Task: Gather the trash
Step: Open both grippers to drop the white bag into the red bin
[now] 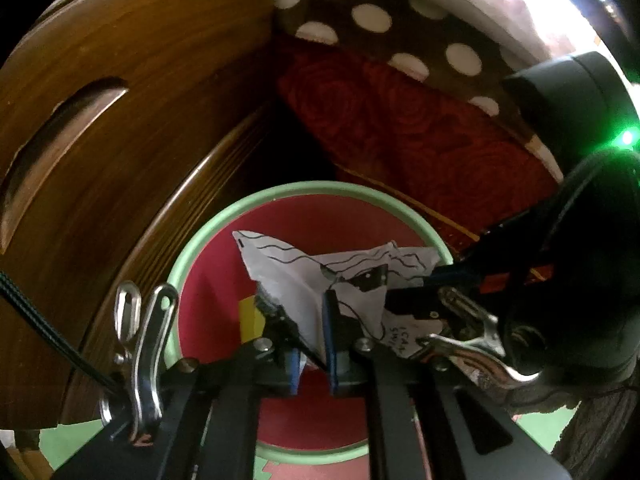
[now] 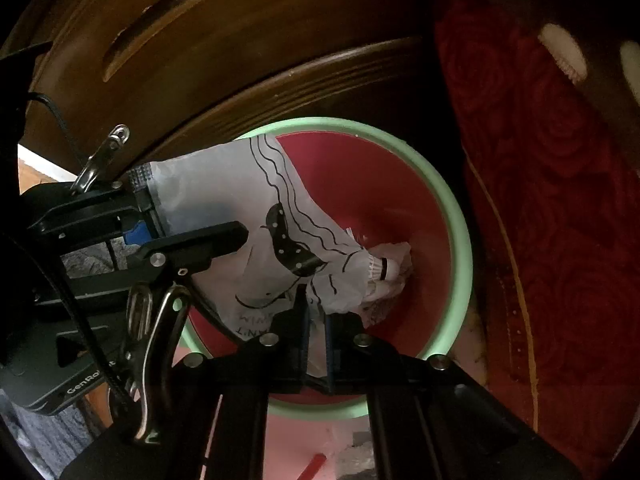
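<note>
The white printed plastic bag (image 1: pixel 304 280) hangs low in centre frame over the mouth of the red bin with a pale green rim (image 1: pixel 200 232). The left gripper (image 1: pixel 312 344) and right gripper (image 2: pixel 316 340) each pinch an edge. Best to let go both together, so it falls among the crumpled white scraps (image 2: pixel 388 268) inside.

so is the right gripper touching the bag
Touching: the right wrist view shows the right gripper with its jaws nearly closed on the bag, above the bin.
</note>
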`<state>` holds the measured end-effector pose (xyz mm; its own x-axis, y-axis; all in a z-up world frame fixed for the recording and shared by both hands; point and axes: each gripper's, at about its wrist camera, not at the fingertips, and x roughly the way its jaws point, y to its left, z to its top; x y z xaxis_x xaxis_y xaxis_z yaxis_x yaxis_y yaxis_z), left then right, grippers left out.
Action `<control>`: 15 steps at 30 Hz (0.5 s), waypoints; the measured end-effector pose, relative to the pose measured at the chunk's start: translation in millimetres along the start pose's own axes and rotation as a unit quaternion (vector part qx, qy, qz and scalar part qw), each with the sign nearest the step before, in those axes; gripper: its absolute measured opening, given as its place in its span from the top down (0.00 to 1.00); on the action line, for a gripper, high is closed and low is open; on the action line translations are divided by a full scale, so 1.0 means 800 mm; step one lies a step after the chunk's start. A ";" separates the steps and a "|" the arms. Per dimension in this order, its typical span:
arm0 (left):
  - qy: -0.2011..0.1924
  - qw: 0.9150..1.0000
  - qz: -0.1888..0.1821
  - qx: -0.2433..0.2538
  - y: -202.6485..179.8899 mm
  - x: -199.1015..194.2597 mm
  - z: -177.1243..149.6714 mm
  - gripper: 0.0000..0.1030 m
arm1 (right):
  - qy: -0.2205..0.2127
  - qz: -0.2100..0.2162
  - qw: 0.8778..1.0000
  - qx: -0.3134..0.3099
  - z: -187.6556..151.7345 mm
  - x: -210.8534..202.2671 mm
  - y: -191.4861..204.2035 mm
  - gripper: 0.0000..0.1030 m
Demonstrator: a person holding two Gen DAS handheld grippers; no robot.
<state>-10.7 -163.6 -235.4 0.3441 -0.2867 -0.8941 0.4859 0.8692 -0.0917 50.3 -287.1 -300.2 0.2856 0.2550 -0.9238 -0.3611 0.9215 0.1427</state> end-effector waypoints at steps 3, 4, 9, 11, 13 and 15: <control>0.005 1.000 0.001 -0.005 0.003 0.002 0.000 0.89 | 0.002 -0.002 1.000 0.000 0.002 -0.001 0.000 0.94; 0.006 1.000 0.001 -0.006 0.003 0.003 0.000 0.89 | 0.002 -0.003 1.000 -0.001 0.000 -0.002 0.002 0.94; 0.011 1.000 0.003 -0.006 0.006 0.008 0.003 0.84 | 0.006 -0.007 1.000 -0.005 0.006 0.006 0.009 0.94; 0.014 1.000 0.008 -0.004 0.008 0.015 0.005 0.72 | 0.008 -0.016 1.000 -0.008 0.007 0.009 0.012 0.94; 0.014 1.000 0.014 -0.001 0.008 0.016 0.005 0.67 | 0.007 -0.030 0.999 -0.013 0.006 0.010 0.015 0.94; 0.015 1.000 0.021 0.004 0.008 0.016 0.004 0.58 | 0.005 -0.043 0.999 -0.018 0.007 0.009 0.015 0.91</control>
<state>-0.2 -162.9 -246.3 0.3399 -0.2373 -0.9100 0.4780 0.8769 -0.0502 53.1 -272.6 -303.3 0.3079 0.1719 -0.9358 -0.3668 0.9290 0.0499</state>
